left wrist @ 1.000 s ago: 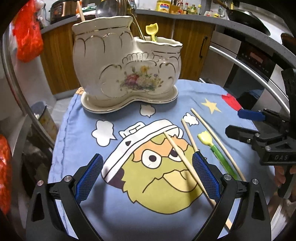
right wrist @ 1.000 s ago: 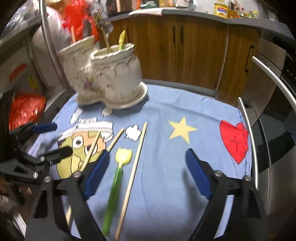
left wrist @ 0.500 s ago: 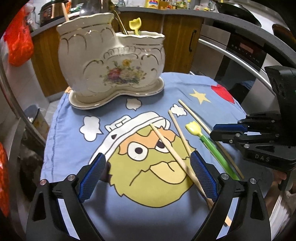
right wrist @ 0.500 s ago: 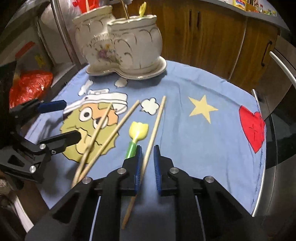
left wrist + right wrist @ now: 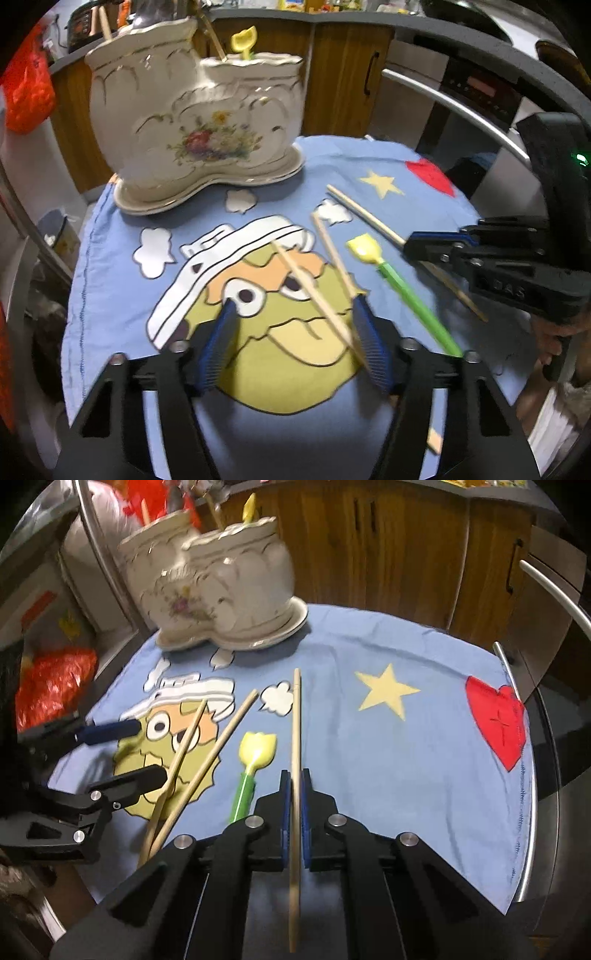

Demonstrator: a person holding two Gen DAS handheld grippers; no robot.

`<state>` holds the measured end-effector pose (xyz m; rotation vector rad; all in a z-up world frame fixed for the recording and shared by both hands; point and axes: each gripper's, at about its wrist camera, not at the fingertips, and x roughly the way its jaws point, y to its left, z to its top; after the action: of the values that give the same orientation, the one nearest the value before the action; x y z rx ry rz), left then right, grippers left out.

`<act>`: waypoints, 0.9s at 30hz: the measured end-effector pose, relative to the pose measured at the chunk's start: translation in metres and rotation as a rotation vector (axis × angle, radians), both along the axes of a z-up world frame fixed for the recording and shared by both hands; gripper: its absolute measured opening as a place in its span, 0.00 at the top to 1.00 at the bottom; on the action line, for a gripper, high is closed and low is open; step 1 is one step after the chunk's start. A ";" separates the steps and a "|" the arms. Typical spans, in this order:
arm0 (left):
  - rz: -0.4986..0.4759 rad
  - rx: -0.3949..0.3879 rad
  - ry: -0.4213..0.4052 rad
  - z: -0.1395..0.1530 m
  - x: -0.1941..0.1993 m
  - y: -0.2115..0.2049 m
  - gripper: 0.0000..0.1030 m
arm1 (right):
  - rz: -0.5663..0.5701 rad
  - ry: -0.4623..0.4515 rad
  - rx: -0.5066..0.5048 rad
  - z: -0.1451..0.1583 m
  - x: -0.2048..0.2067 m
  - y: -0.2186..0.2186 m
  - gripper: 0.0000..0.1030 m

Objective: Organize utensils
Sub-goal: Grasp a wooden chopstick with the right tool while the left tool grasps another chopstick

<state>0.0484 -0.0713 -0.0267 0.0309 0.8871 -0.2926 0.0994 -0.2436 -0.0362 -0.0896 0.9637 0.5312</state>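
**Both grippers on chopsticks at once**

The cloth [image 5: 122, 266] covers the table, probably so loose utensils stay put. At its far edge stands the holder [image 5: 199, 125], some utensils already upright inside: the likely destination. Three chopsticks and a green spoon [image 5: 255, 760] lie loose nearer by. The right gripper [image 5: 294, 801] pinches the rightmost chopstick [image 5: 296, 716] partway along. The left gripper [image 5: 295, 332] is closing, half-wide, around the crossed pair [image 5: 314, 288], which lies against its right pad.

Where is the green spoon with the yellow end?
The green spoon lies on the blue cloth, between two crossed chopsticks on its left and the chopstick in the right gripper.
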 end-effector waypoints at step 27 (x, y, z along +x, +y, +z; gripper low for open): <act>-0.044 0.166 -0.010 -0.013 -0.002 -0.023 0.87 | -0.004 -0.024 0.003 0.005 -0.004 -0.004 0.95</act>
<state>0.0460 -0.0940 -0.0400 0.2055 0.8998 -0.2593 0.0957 -0.2473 -0.0313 -0.0912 0.9390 0.5267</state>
